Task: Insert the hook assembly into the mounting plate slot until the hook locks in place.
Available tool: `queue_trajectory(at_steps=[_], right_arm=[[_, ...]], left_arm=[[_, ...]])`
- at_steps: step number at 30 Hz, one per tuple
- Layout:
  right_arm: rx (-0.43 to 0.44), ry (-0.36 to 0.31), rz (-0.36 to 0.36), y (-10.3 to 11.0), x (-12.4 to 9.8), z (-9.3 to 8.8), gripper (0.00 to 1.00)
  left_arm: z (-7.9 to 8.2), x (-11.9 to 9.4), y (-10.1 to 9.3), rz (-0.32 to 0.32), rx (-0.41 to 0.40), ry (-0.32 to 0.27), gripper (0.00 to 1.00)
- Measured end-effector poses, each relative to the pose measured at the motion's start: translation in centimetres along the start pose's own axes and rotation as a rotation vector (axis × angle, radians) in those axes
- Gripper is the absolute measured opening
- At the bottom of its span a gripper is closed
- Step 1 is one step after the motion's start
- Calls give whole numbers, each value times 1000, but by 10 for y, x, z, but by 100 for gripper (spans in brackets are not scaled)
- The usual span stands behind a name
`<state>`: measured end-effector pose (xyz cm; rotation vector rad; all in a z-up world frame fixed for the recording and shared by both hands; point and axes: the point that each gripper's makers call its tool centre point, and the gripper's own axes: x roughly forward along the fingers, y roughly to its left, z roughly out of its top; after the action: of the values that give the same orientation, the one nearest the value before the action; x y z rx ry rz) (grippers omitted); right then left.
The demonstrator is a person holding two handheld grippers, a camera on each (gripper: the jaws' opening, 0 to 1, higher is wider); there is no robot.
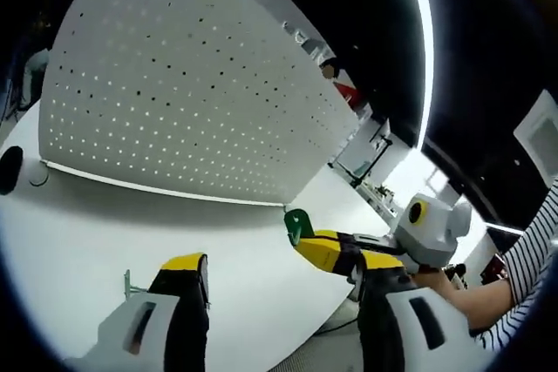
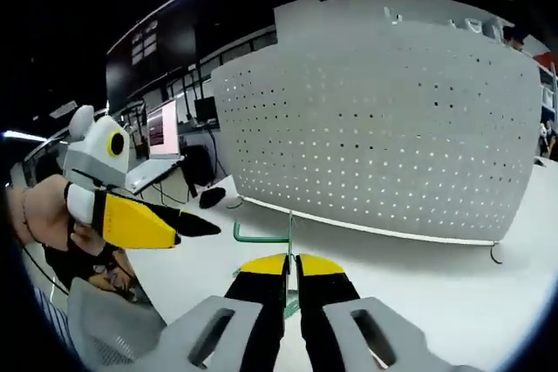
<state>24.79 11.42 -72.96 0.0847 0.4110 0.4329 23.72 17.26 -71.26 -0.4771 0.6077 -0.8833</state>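
Observation:
The white perforated mounting plate [image 1: 183,102] stands upright on the white table [image 1: 78,241]; it also rises ahead in the right gripper view [image 2: 392,119]. My right gripper [image 2: 292,263] is shut on a thin green hook [image 2: 261,235], which sticks out to the left of its yellow tips, a little short of the plate's lower edge. In the left gripper view that right gripper [image 1: 330,250] comes in from the right with the green hook [image 1: 298,224] at its tip. My left gripper [image 1: 281,263] is open and holds nothing. It appears at the left [image 2: 144,219], held by a hand.
A small green wire piece [image 1: 129,283] lies on the table beside my left jaw. A dark round object [image 1: 10,167] sits at the far left table edge. A person's striped sleeve [image 1: 532,254] is at the right. Desks and monitors [image 2: 161,132] stand behind.

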Motion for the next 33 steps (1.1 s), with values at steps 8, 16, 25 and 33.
queue_trajectory(at_steps=[8,16,25,33], right_arm=[[36,-36,-4,5,-8,5,1],[65,-54,20,18,-6,11,1],[79,-60,45,32,-5,13,1],[84,-64,56,37,-6,14,1]], left_arm=[[2,6,-12,-39,-4,0,66],[9,7,-19,-71,-40,-21,61],[12,5,-21,-98,-58,-40,43],[10,3,-24,-123,-80,-42,31]])
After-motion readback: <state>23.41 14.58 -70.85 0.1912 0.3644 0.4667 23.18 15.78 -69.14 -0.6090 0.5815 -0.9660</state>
